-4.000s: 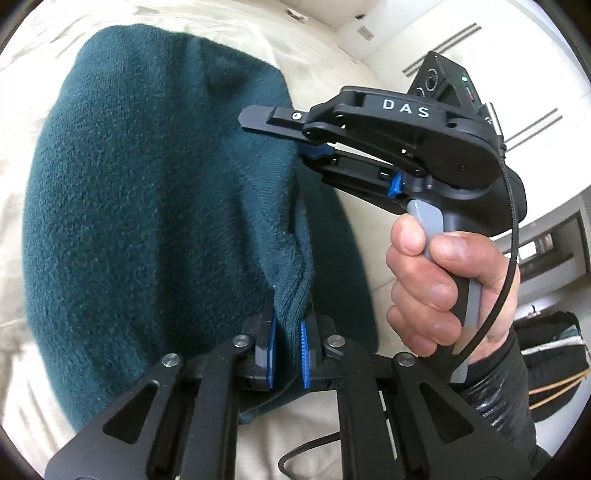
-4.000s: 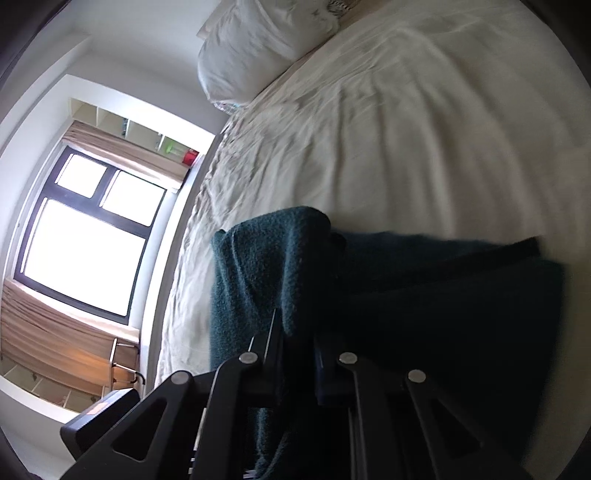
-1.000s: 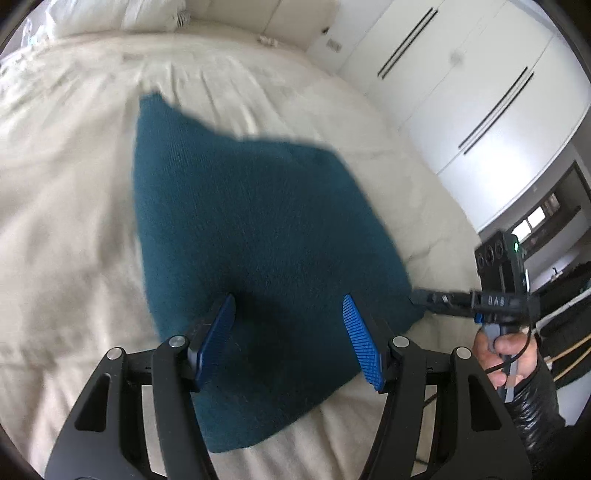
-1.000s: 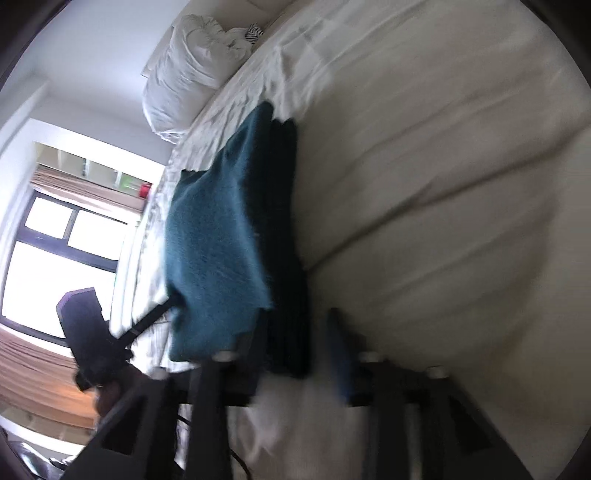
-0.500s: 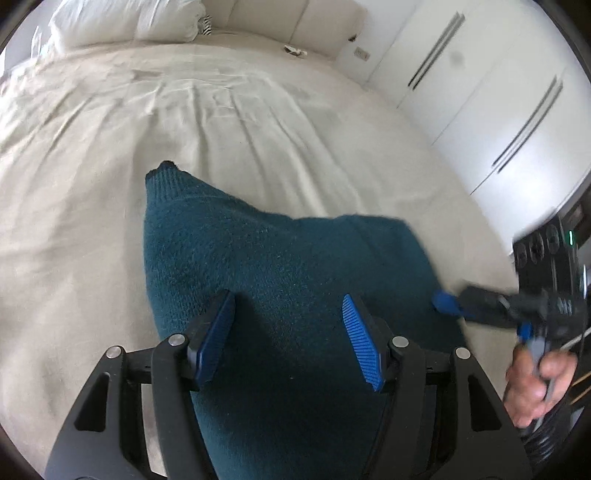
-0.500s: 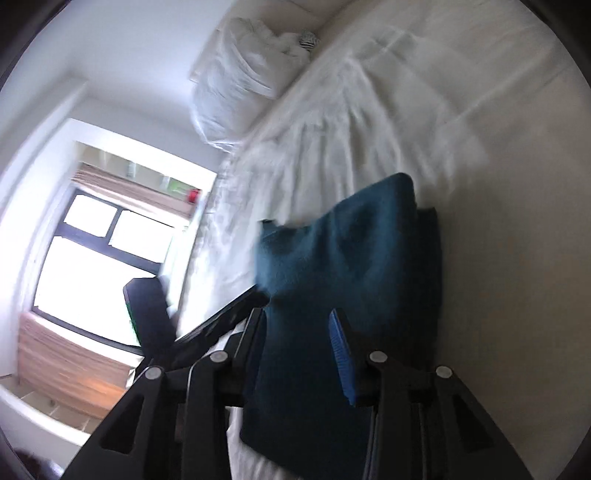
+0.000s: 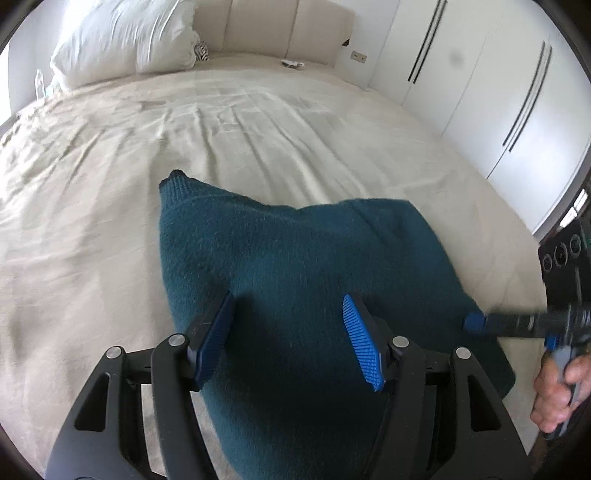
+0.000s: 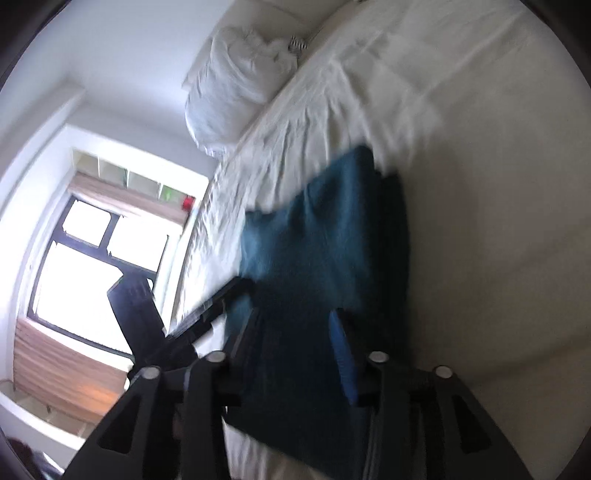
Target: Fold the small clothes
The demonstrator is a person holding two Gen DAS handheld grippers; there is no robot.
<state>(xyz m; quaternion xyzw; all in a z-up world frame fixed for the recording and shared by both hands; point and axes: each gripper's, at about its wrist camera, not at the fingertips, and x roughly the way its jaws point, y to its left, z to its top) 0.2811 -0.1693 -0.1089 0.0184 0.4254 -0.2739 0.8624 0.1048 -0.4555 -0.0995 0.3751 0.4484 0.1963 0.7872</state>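
Lying folded on the near part of the cream bedsheet (image 7: pixel 258 122): a teal knit sweater (image 7: pixel 295 258), ribbed edge at its far left corner, doubled layers along its right edge in the right wrist view (image 8: pixel 332 240). Hovering over its near half, the left gripper (image 7: pixel 291 339), blue pads (image 7: pixel 360 347) well apart, nothing between them but the knit below, whether touching it cannot be told. At the sweater's right edge, the right gripper (image 8: pixel 295 347), jaws just widened, parted above the fabric, gripping nothing. Farther off: white pillows (image 7: pixel 125 37), a beige headboard (image 7: pixel 280 29), white wardrobe doors (image 7: pixel 498 92) on the right.
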